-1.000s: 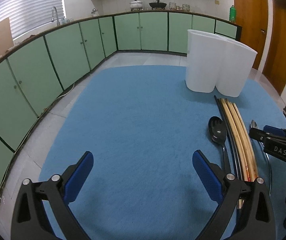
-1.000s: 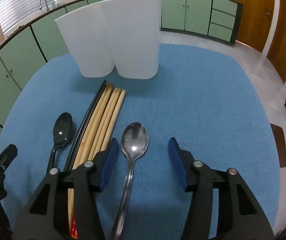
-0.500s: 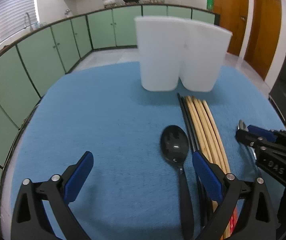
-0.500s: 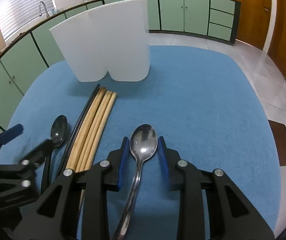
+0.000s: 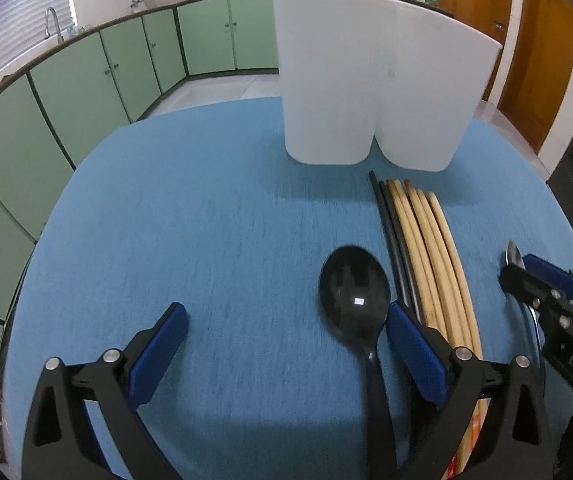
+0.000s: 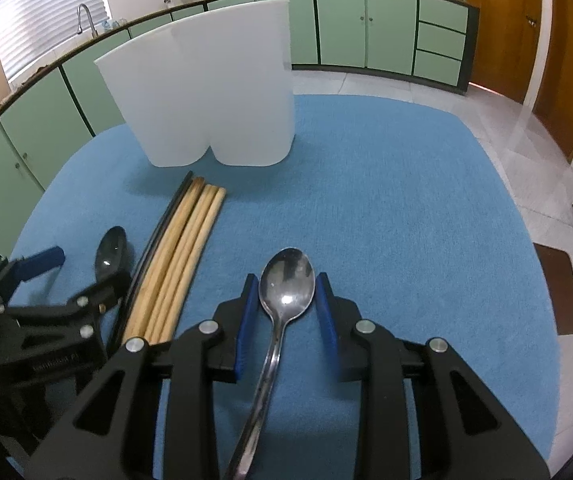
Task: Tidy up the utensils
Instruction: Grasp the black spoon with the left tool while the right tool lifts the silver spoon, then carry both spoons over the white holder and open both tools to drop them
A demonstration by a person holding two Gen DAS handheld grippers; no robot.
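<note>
I have the right claw [image 6: 284, 312] narrowed around the steel spoon [image 6: 286, 286] on the blue tabletop [image 6: 406, 220]; whether its pads press I cannot tell. My left claw [image 5: 282, 344] gapes beside the black spoon [image 5: 353, 292]. Next: lift toward the white holder [image 6: 206, 100] at twelve o'clock.

You're looking at a plain blue cloth [image 6: 386, 184], white holder [image 6: 206, 92], shiny silver spoon [image 6: 286, 284], glossy black spoon [image 5: 354, 292], tan & black chopsticks [image 5: 426, 248]. Grippers [image 6: 286, 320] showing black w/ blue pads [image 5: 158, 356]; bkgd cabinets [image 5: 98, 76] showing pale green.
</note>
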